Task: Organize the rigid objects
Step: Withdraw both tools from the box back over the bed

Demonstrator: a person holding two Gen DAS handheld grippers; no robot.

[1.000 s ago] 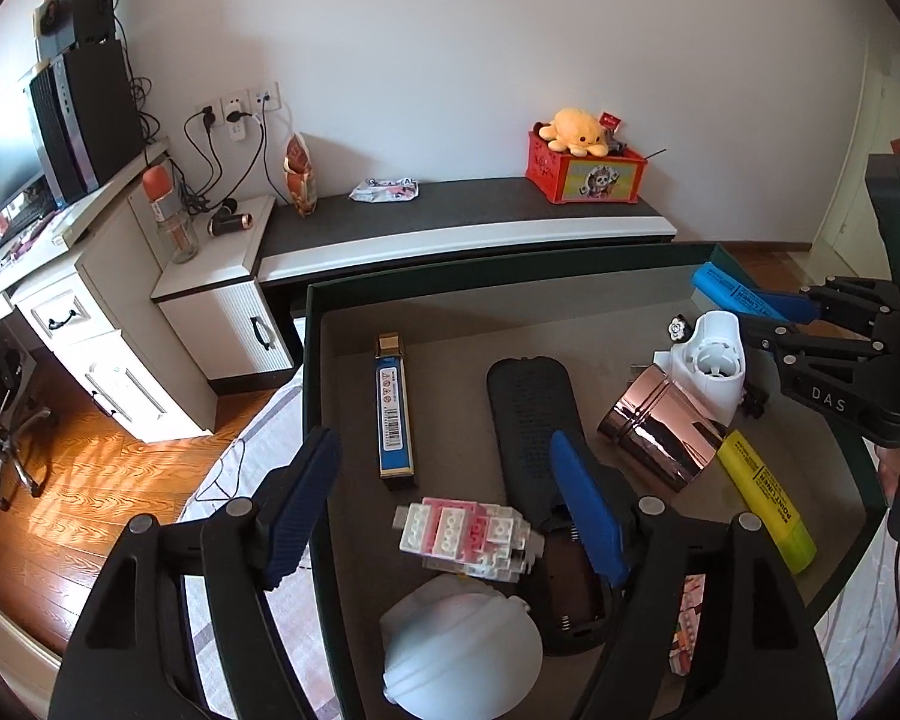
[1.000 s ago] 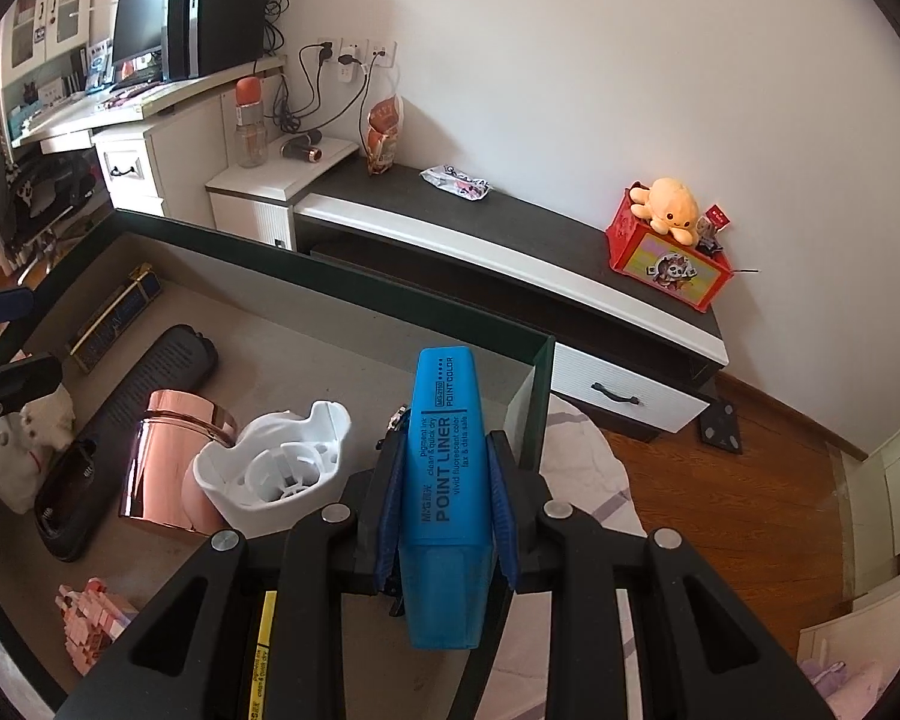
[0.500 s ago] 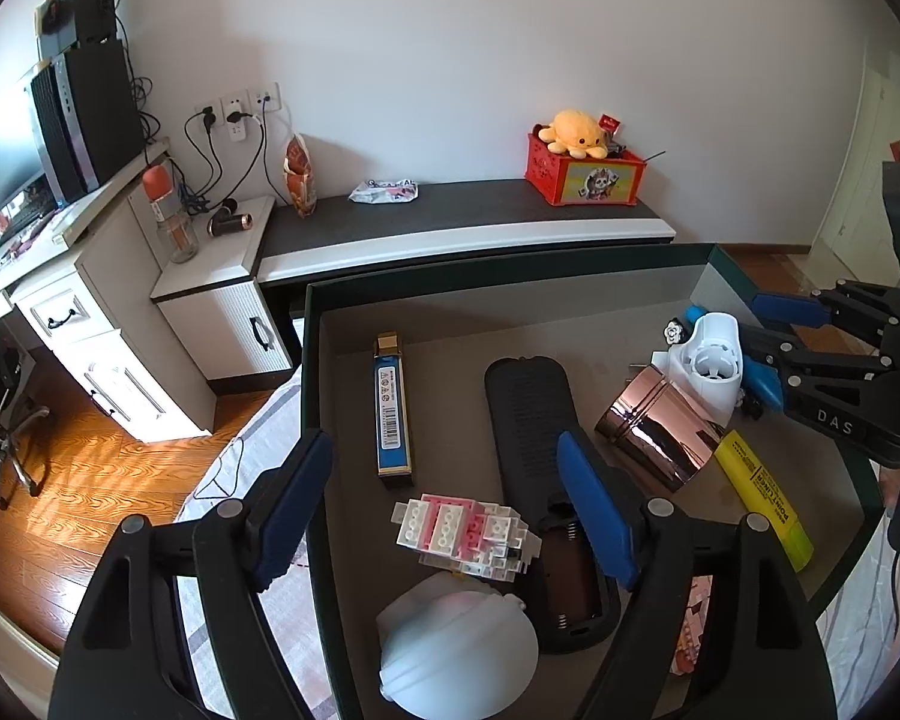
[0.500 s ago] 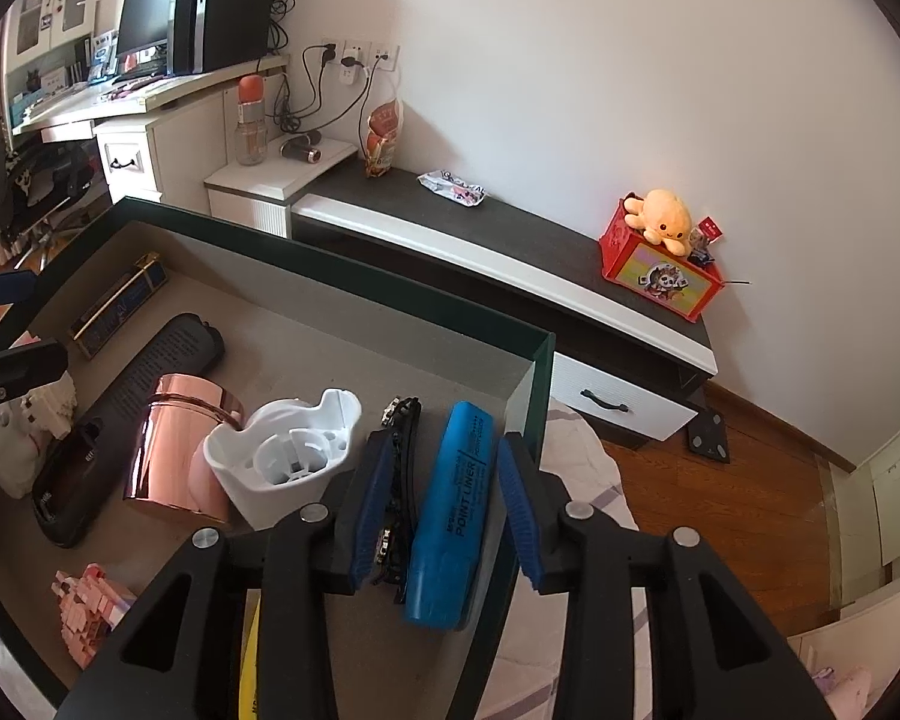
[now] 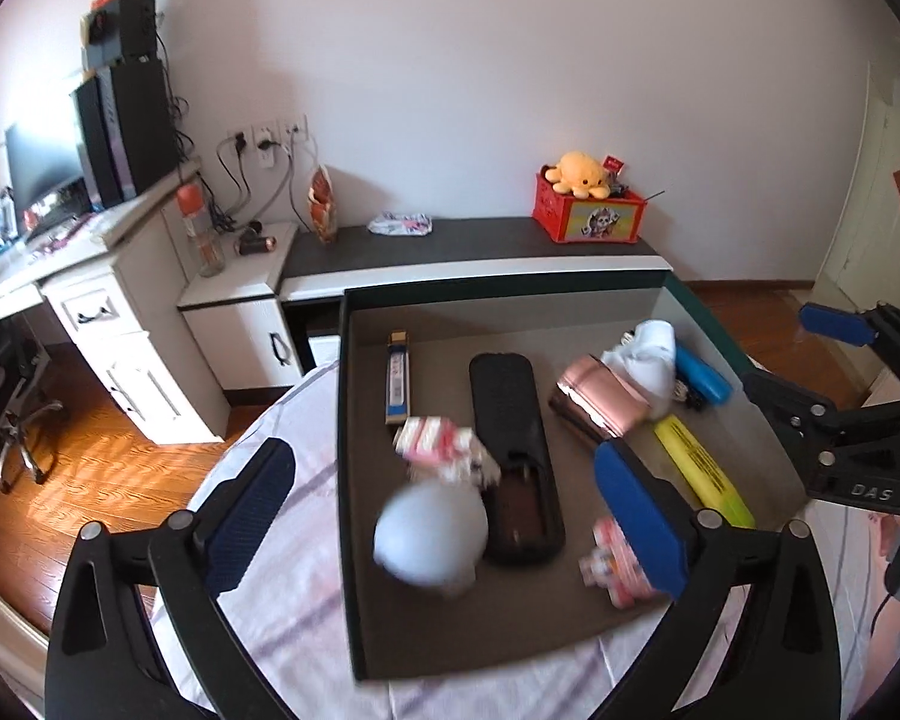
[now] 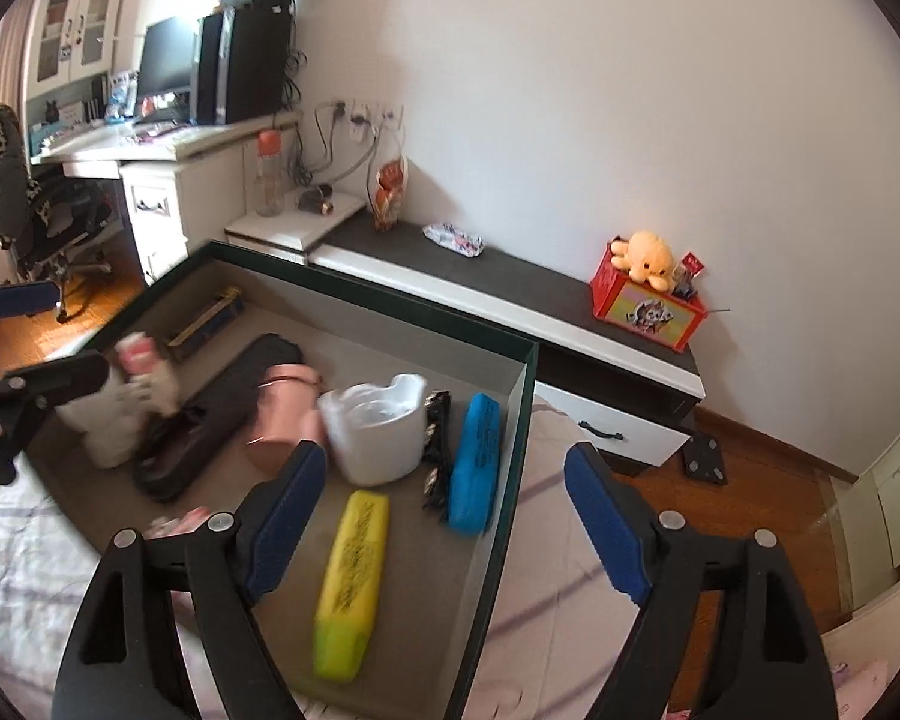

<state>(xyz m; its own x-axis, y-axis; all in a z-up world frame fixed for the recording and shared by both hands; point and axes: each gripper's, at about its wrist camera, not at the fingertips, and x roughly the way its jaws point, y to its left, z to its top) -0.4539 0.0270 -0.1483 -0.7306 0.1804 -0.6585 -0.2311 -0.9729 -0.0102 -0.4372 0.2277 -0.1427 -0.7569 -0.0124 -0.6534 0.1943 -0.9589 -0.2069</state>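
While you hold both tools above it, the big dark green box (image 5: pixel 345 450) sits on a striped cloth (image 5: pixel 294 570) and has all the things inside on its grey floor. Your left gripper (image 5: pixel 444 516) has its fingers (image 5: pixel 249 507) spread far apart and opening more, with nothing pinched between them. Your right gripper (image 6: pixel 444 525) also has its fingers (image 6: pixel 606 531) spread and opening, and they hold nothing. One right finger hangs over the box and the other hangs outside its wall. The long black case (image 5: pixel 510 420) lies in the middle of the box. The shiny pink cup (image 5: pixel 594 402) lies on its side to the right of it, touching the white plastic holder (image 6: pixel 378 432). A round white thing (image 5: pixel 429 531) sits near the front, blurred, with a pink and white block toy (image 5: pixel 444 450) just behind it. The yellow marker (image 6: pixel 351 582) lies near the right wall. The blue marker (image 6: pixel 474 462) lies flat in the back right corner, just beside the wall, with a small black thing (image 6: pixel 435 450) between it and the white holder. A thin blue and gold box (image 5: pixel 397 378) lies at the far left.
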